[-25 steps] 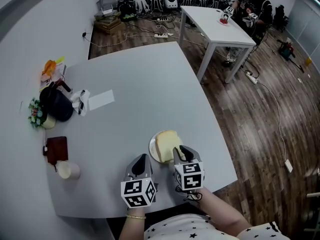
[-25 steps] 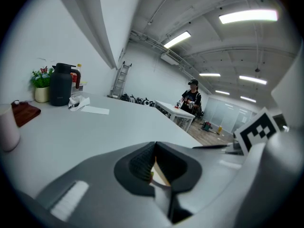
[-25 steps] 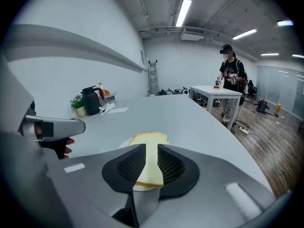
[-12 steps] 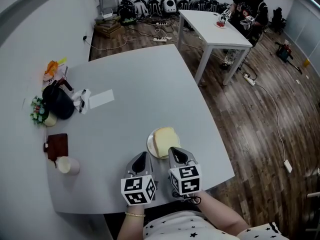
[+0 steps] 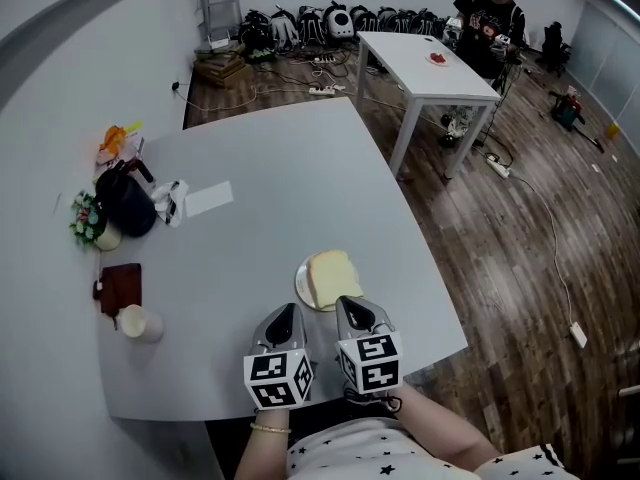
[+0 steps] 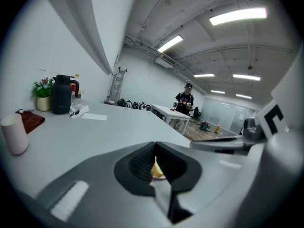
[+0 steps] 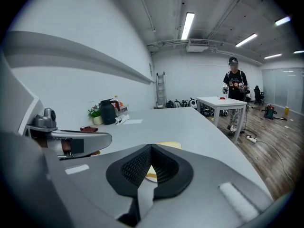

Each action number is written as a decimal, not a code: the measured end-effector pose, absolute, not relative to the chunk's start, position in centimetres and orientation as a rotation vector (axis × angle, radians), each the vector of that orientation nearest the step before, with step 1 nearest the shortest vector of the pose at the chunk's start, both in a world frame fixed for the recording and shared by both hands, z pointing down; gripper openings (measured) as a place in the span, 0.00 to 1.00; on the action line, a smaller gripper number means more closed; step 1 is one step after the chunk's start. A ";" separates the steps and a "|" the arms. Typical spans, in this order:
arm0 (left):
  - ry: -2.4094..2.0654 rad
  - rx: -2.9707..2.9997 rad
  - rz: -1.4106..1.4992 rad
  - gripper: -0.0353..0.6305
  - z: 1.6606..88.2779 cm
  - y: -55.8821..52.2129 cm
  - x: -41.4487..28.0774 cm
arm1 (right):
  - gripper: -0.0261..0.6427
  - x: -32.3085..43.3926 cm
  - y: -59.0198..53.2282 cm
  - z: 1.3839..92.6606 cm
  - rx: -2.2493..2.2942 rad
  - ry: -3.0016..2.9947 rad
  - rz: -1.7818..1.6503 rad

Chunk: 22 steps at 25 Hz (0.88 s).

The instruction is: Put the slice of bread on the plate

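Observation:
The slice of bread (image 5: 332,275) lies flat on a small white plate (image 5: 301,287) near the front of the grey table (image 5: 270,158). Both grippers hover side by side just short of the plate, on the near side. My left gripper (image 5: 283,317) is shut and empty, and so is my right gripper (image 5: 352,310). In the right gripper view the bread (image 7: 167,146) shows just beyond the closed right gripper (image 7: 152,149). Through the notch of the closed left gripper (image 6: 153,147) a sliver of bread (image 6: 156,169) is visible.
At the table's left edge stand a black kettle (image 5: 126,204), a small potted plant (image 5: 88,219), a brown pad (image 5: 120,286) and a white cup (image 5: 141,323). A paper sheet (image 5: 208,198) lies near the kettle. A person (image 5: 489,26) stands by a white table (image 5: 425,66) behind.
My right gripper was over the near edge of the bread with its jaws apart; it has drawn back toward me and shut, empty. The bread stays on the plate.

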State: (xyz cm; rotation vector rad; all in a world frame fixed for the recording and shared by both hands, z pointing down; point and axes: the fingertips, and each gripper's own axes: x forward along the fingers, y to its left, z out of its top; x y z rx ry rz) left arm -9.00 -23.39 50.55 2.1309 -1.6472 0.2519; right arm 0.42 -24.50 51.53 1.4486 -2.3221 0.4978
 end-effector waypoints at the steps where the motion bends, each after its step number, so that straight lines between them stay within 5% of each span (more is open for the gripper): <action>1: -1.648 2.133 0.249 0.06 50.5 -23.3 -9.0 | 0.04 0.4 -24.4 51.4 1.450 -2.327 0.493; 22: -1.651 2.177 0.231 0.06 49.4 -22.2 -8.5 | 0.04 0.2 -22.6 49.6 1.466 -2.369 0.431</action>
